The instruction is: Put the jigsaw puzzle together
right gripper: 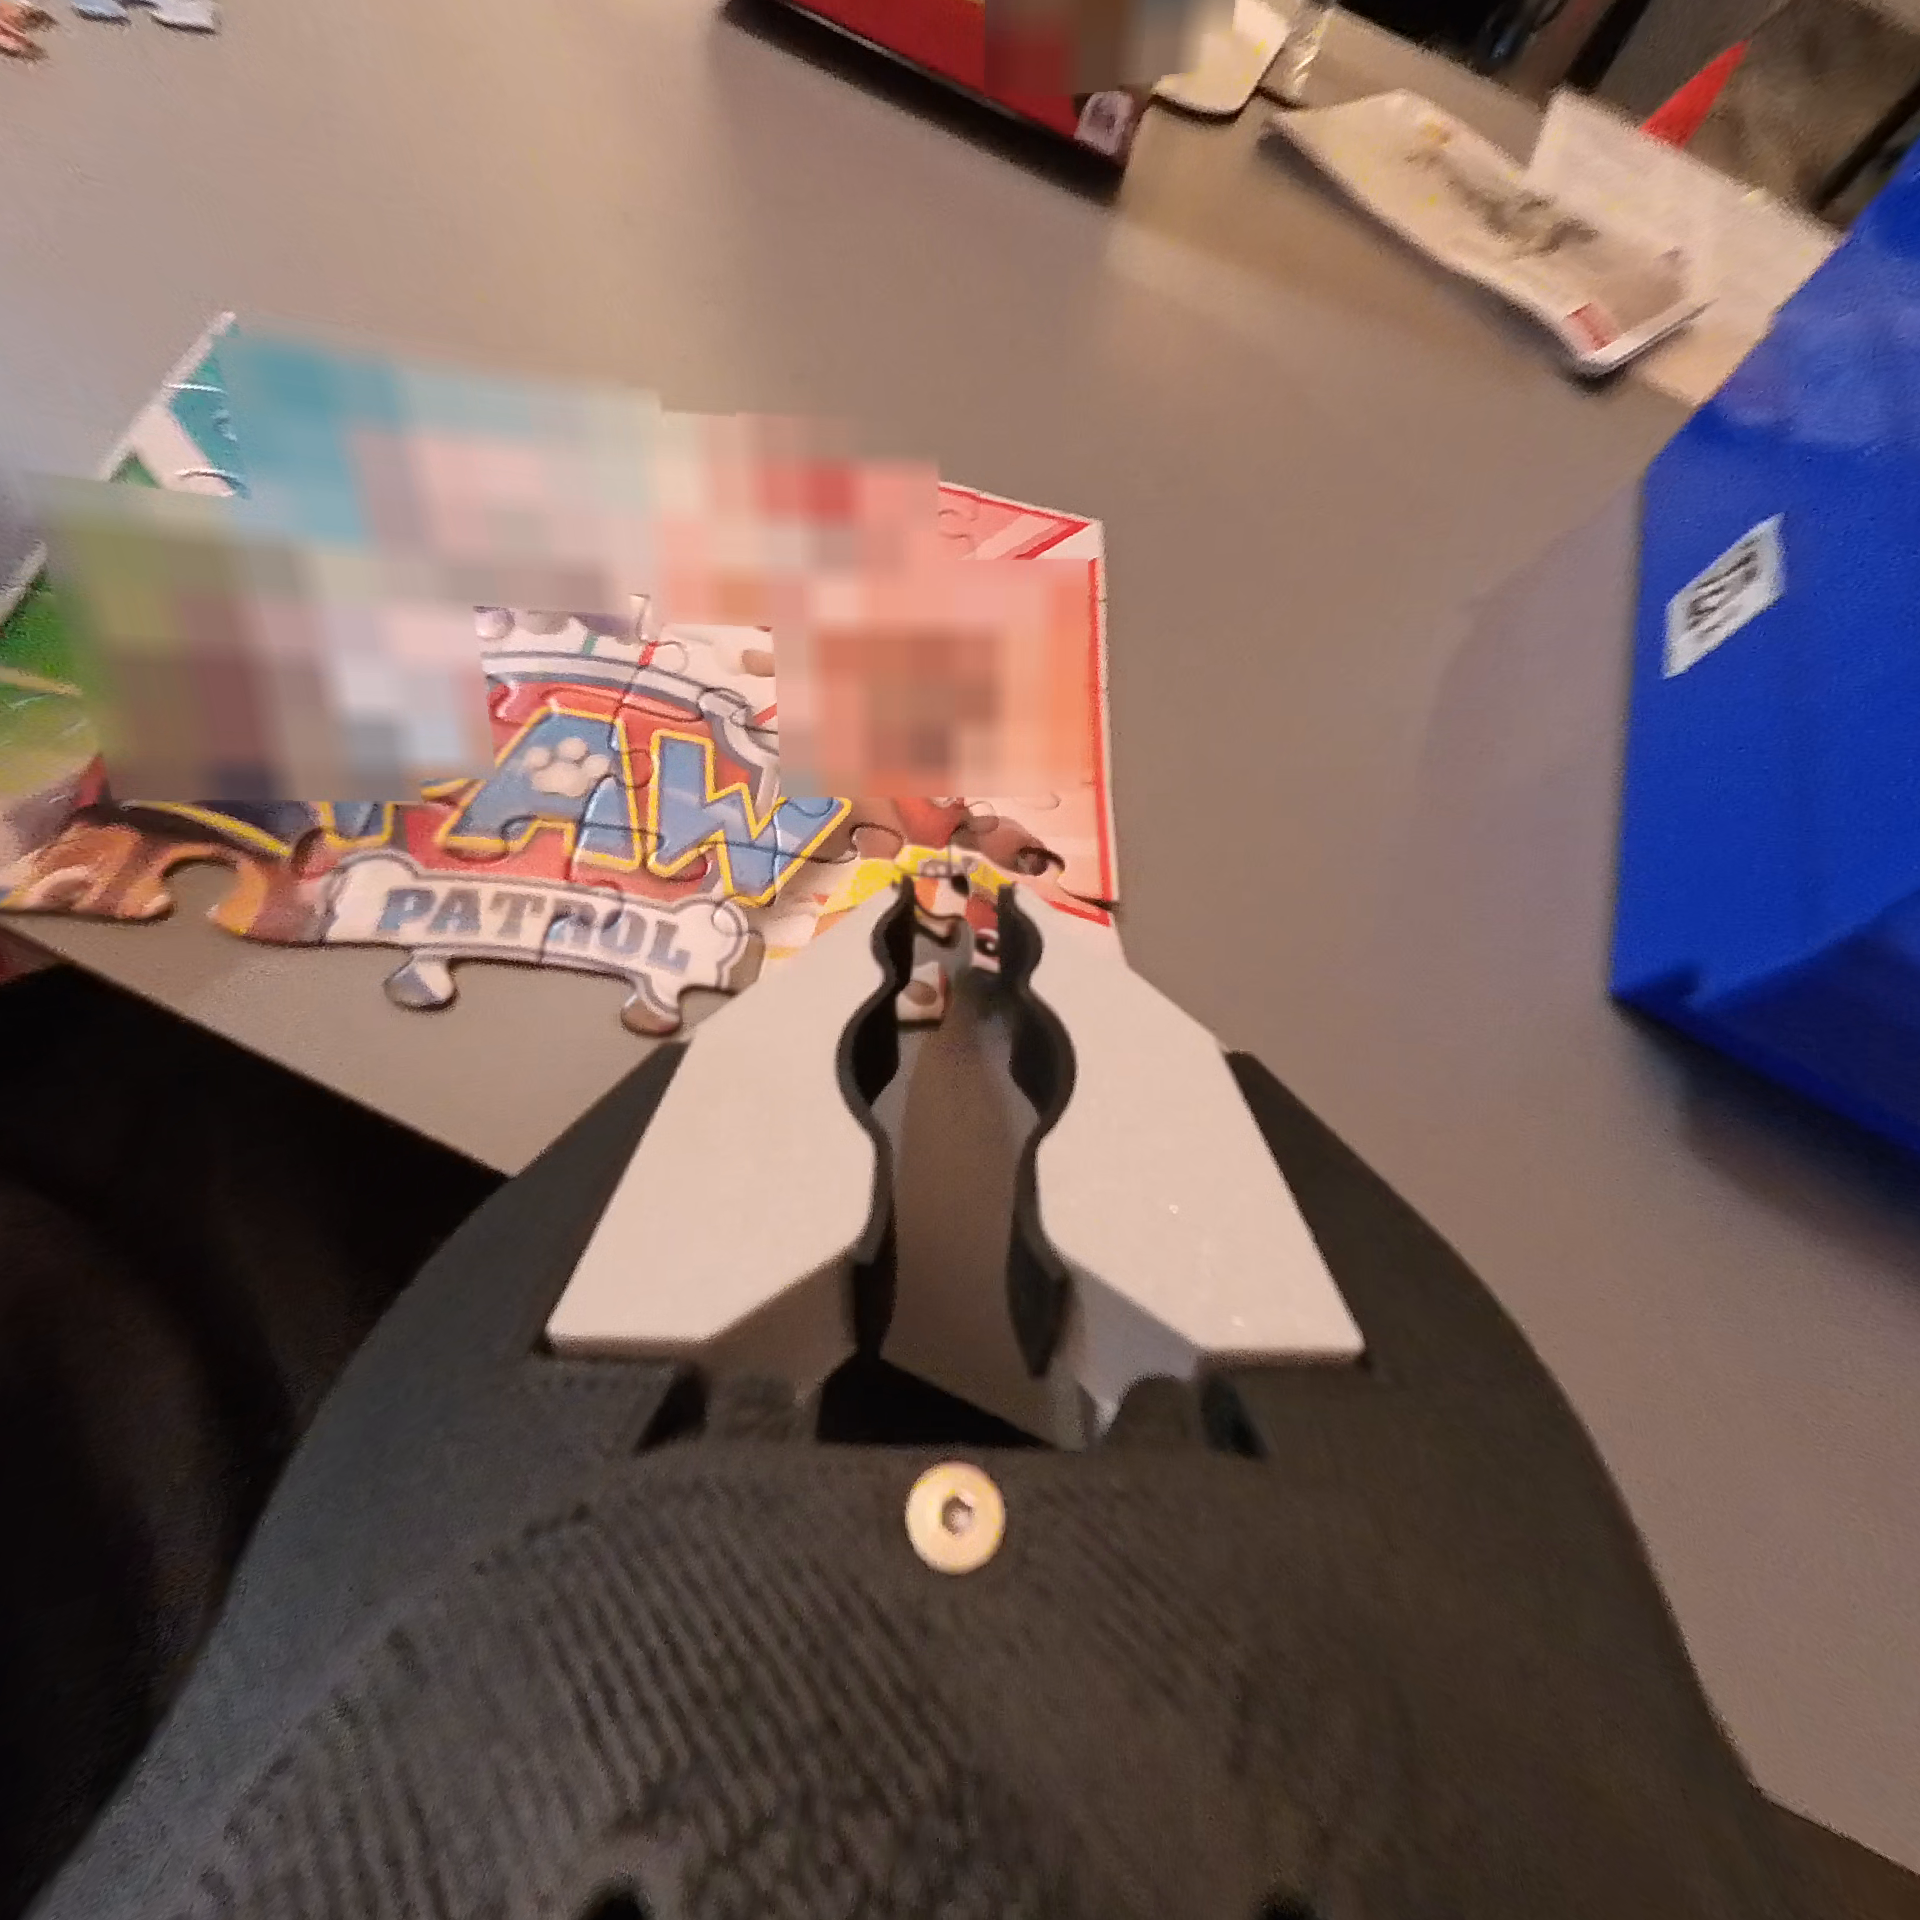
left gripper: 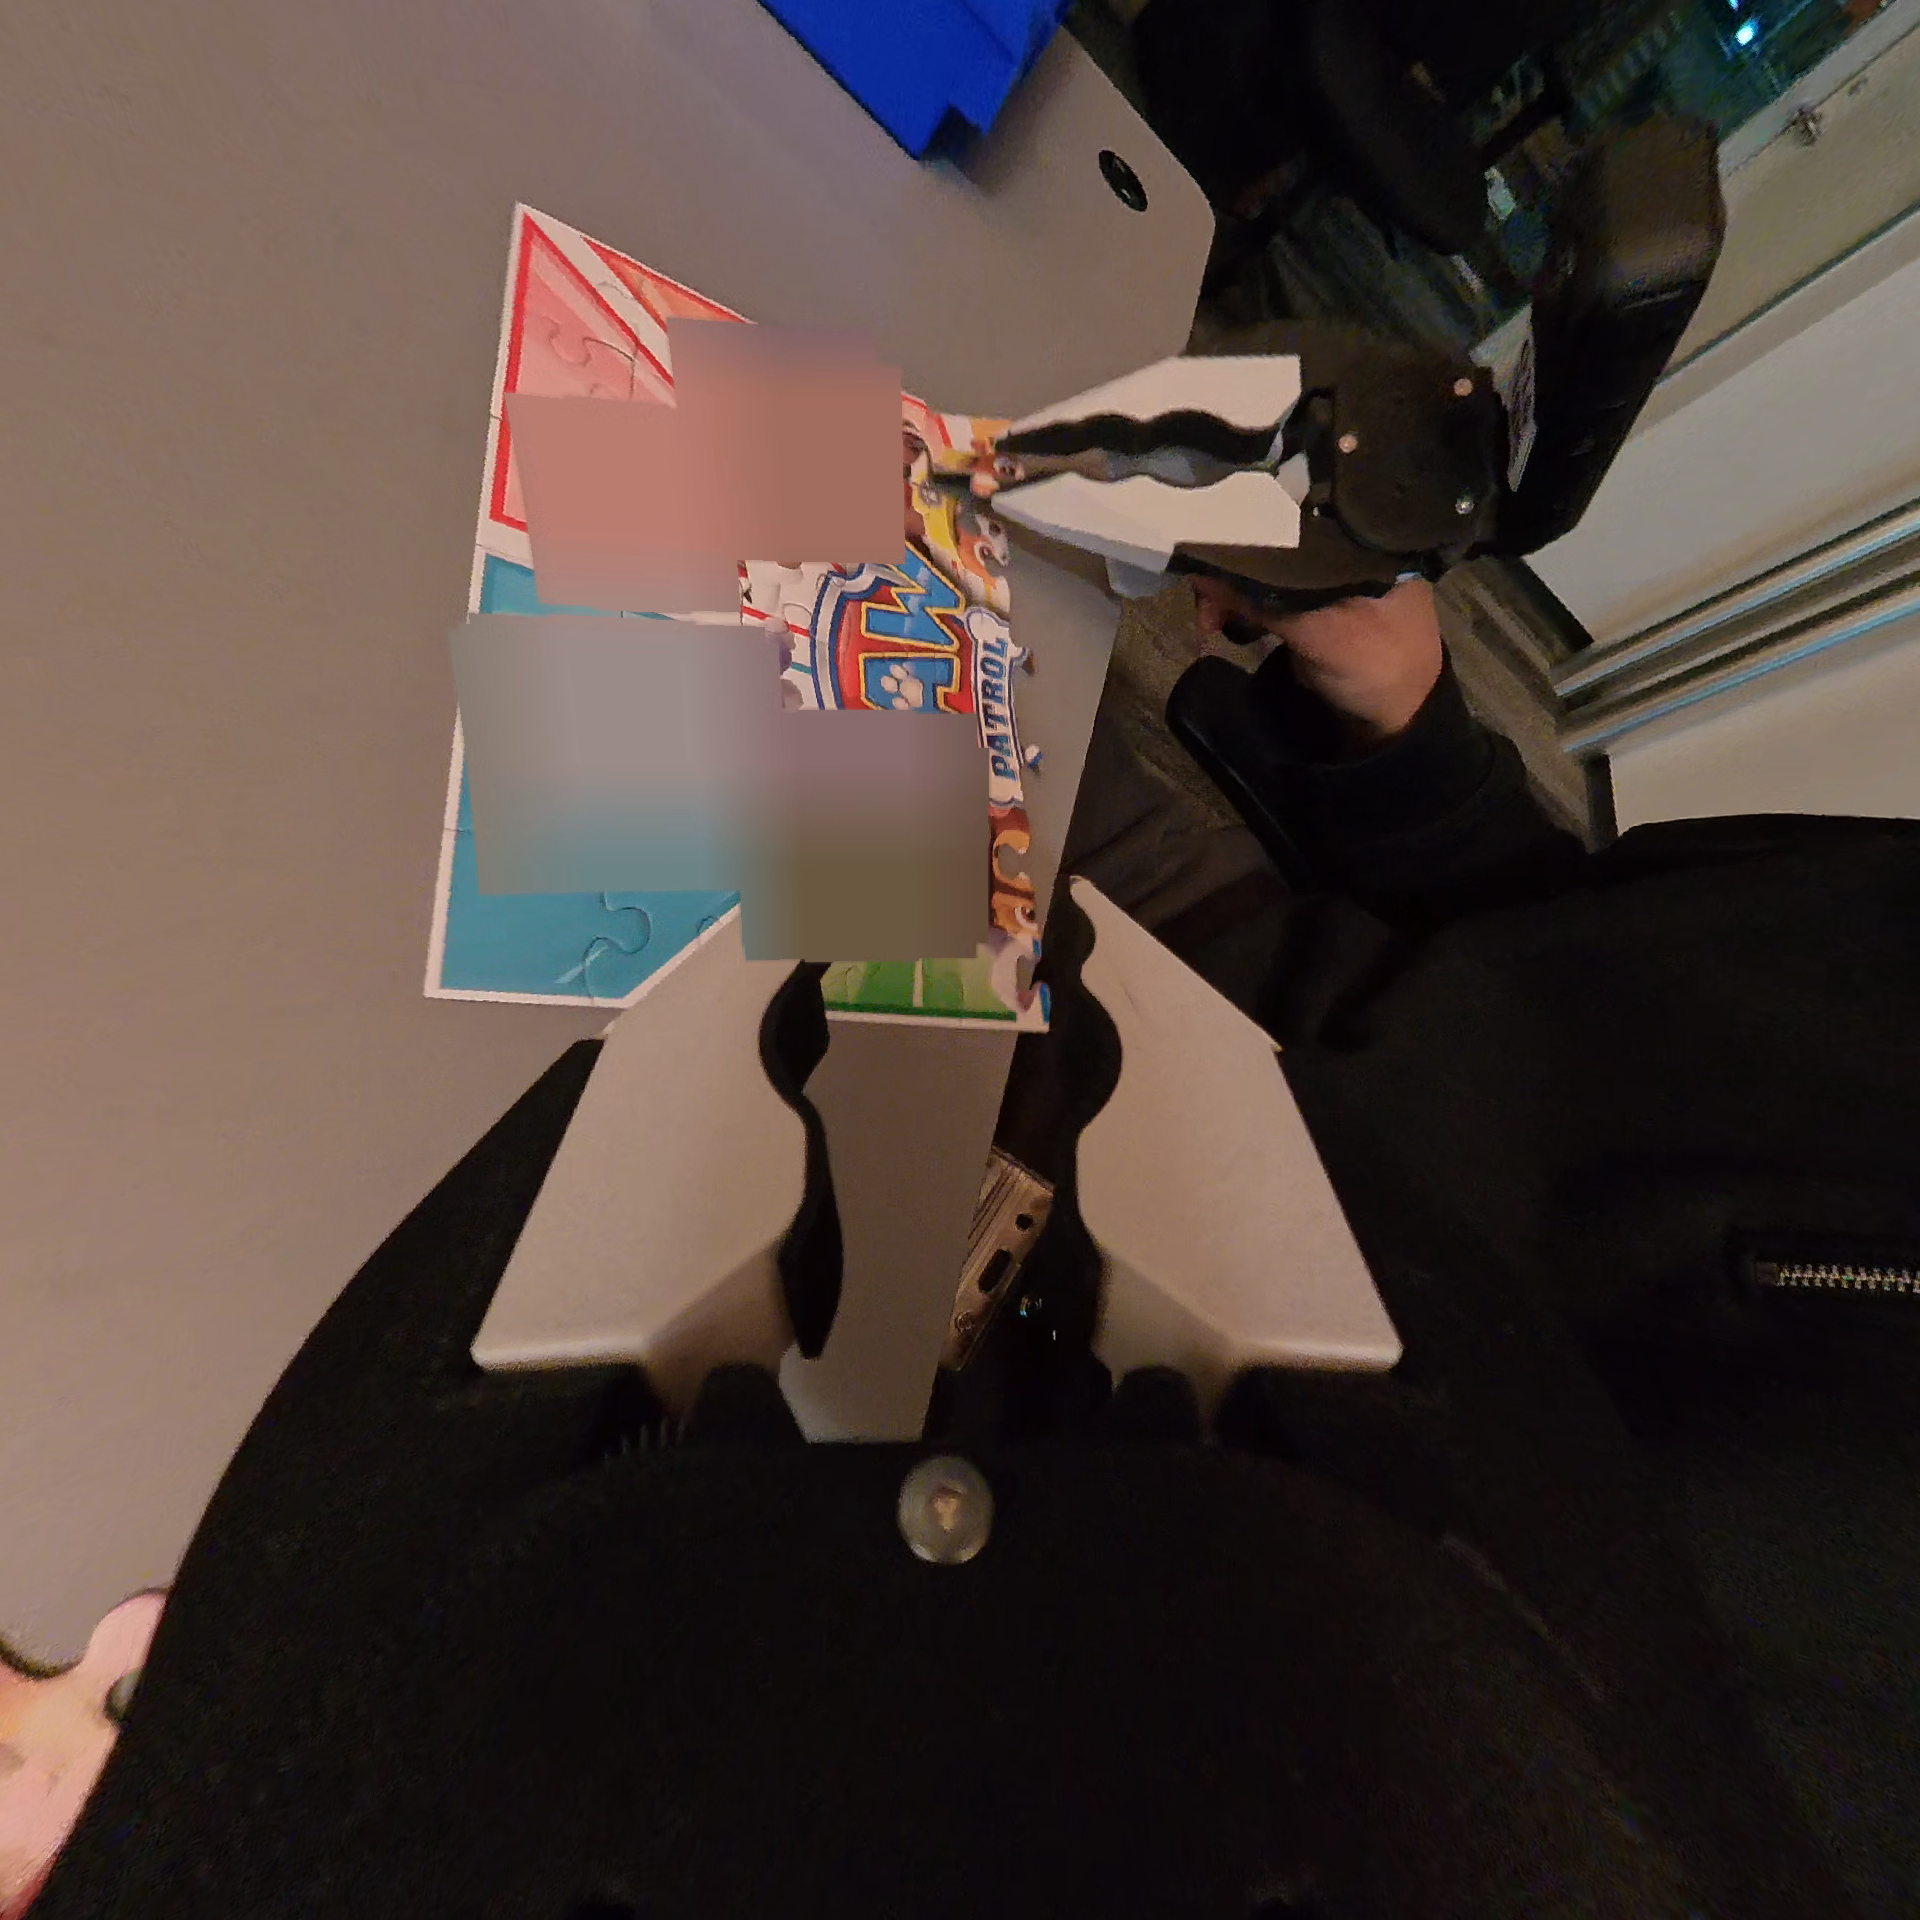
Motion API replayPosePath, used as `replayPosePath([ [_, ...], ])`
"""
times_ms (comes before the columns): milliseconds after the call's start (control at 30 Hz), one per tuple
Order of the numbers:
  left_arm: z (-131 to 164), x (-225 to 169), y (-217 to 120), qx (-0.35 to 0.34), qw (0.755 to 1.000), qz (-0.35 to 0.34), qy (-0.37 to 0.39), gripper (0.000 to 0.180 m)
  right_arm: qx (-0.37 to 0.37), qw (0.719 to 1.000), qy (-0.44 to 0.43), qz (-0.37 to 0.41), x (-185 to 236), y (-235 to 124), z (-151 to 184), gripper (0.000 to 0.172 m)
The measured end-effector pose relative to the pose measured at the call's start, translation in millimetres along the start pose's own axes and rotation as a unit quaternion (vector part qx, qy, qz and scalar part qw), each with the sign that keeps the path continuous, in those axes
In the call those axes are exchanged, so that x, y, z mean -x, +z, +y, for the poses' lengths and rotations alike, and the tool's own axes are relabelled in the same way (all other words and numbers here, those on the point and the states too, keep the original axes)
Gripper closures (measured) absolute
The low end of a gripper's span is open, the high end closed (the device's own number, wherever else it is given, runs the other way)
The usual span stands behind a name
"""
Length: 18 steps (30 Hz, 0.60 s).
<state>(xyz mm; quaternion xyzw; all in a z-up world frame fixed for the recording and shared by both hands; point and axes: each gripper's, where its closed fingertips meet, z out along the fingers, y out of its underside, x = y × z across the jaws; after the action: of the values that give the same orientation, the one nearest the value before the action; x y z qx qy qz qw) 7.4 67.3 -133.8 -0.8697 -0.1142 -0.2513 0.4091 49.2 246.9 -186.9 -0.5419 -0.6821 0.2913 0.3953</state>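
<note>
Open table (right gripper: pixel 1299 644): bare grey top between puzzle (right gripper: pixel 582 790) and blue bin (right gripper: pixel 1766 790).
Right side: blue bin blocks the way.
Far edge: red box (right gripper: pixel 935 42) and crumpled wrapper (right gripper: pixel 1507 218).
Near edge: puzzle lies just beside it; a narrow bare strip in front.
Left of puzzle: wide bare table (left gripper: pixel 208 623).

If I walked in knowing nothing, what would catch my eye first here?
A bright, partly finished cartoon jigsaw puzzle lying on the grey table. The right hand-held gripper has its nearly closed tips down at the puzzle's near edge. A vivid blue box stands to the right.
</note>
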Motion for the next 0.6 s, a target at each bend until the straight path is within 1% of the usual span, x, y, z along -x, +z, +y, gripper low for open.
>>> replayPosePath([
  [133, 2.4, -7.2, 9.9, 0.012, 1.0, 0.01, 0.008, 0.141, -0.015, 0.997, -0.058, 0.058, -21.0, -2.9, -7.8, 0.161],
  [200, 3.6, -11.5, 15.0, 0.018, 1.0, 0.017, 0.012, 0.141, -0.023, 0.993, -0.083, 0.074, -30.3, -2.2, -9.9, 0.161],
  [267, 5.0, -15.5, 19.7, 0.024, 0.999, 0.021, 0.016, 0.14, -0.021, 0.991, -0.102, 0.079, -38.5, 0.4, -7.2, 0.158],
  [333, 6.2, -18.2, 23.3, 0.029, 0.999, 0.023, 0.02, 0.14, -0.02, 0.991, -0.11, 0.068, -42.1, 1.5, -4.5, 0.151],
  [400, 6.1, -20.7, 25.1, 0.03, 0.999, 0.025, 0.022, 0.14, -0.045, 0.995, -0.087, 0.031, -38.0, -3.6, -8.7, 0.144],
  [433, 5.5, -21.9, 25.6, 0.029, 0.999, 0.026, 0.024, 0.14, -0.063, 0.996, -0.059, 0.008, -35.2, -7.3, -11.7, 0.143],
  [467, 4.8, -22.8, 26.1, 0.027, 0.999, 0.027, 0.025, 0.14, -0.077, 0.997, -0.026, -0.02, -31.5, -10.5, -13.9, 0.136],
  [500, 4.1, -23.7, 26.8, 0.026, 0.999, 0.029, 0.026, 0.141, -0.084, 0.995, 0.006, -0.047, -27.9, -12.4, -14.2, 0.127],
  [533, 3.9, -24.4, 27.5, 0.026, 0.999, 0.031, 0.026, 0.141, -0.083, 0.994, 0.031, -0.065, -25.8, -12.5, -12.2, 0.118],
  [600, 4.6, -25.4, 29.7, 0.028, 0.999, 0.035, 0.025, 0.141, -0.061, 0.993, 0.052, -0.083, -22.3, -7.5, -2.9, 0.104],
])
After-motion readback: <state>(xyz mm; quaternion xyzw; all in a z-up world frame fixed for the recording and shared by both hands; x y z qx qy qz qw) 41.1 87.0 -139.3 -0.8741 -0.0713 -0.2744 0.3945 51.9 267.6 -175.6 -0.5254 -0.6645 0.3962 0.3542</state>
